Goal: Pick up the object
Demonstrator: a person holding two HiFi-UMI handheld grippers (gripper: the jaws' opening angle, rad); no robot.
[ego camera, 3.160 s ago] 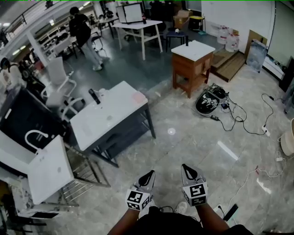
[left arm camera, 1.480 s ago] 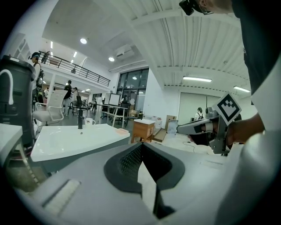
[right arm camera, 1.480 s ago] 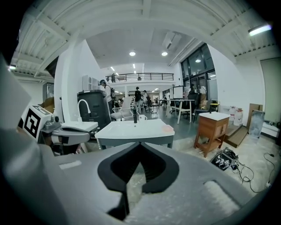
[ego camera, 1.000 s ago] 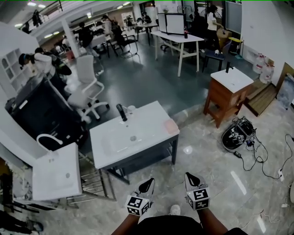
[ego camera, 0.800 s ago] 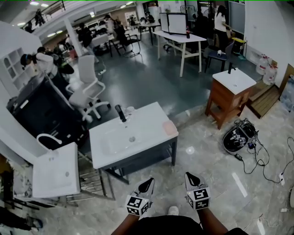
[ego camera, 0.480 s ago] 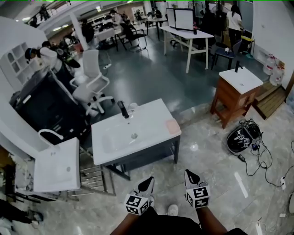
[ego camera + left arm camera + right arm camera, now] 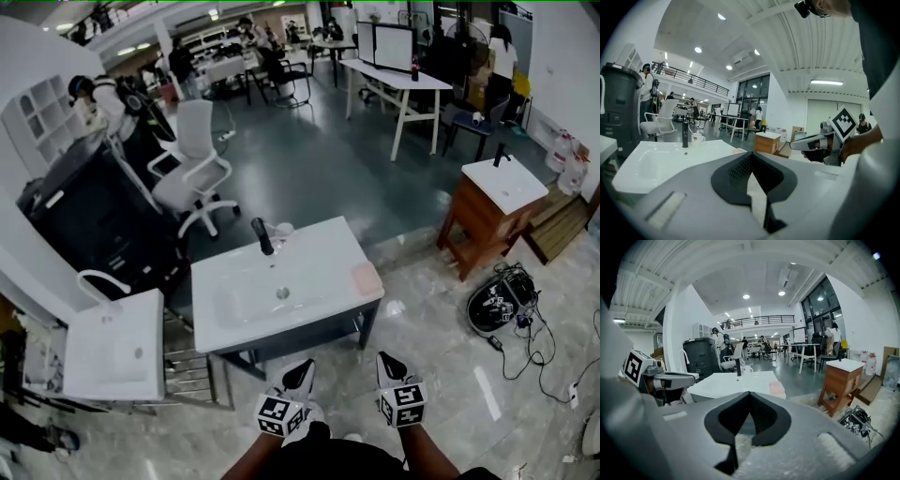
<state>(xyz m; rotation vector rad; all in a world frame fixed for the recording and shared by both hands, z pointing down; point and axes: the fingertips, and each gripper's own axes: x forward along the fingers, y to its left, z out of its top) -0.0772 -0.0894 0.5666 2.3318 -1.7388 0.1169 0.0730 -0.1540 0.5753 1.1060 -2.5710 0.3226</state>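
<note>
A white sink counter stands in front of me on a dark frame. On it are a black faucet, a white mug and a flat pink pad at its right front corner. My left gripper and right gripper hang side by side just short of the counter's front edge, both shut and empty. In the right gripper view the pink pad lies just beyond the shut jaws. The left gripper view shows the faucet and mug further back.
A second white basin and a metal rack sit at the left. A wooden vanity stands at the right, with cables and a black device on the floor. A white chair and dark cabinet are behind.
The sink counter has come closer and more centred as I walk towards it. Both grippers keep the same low, shut pose in front of me.
</note>
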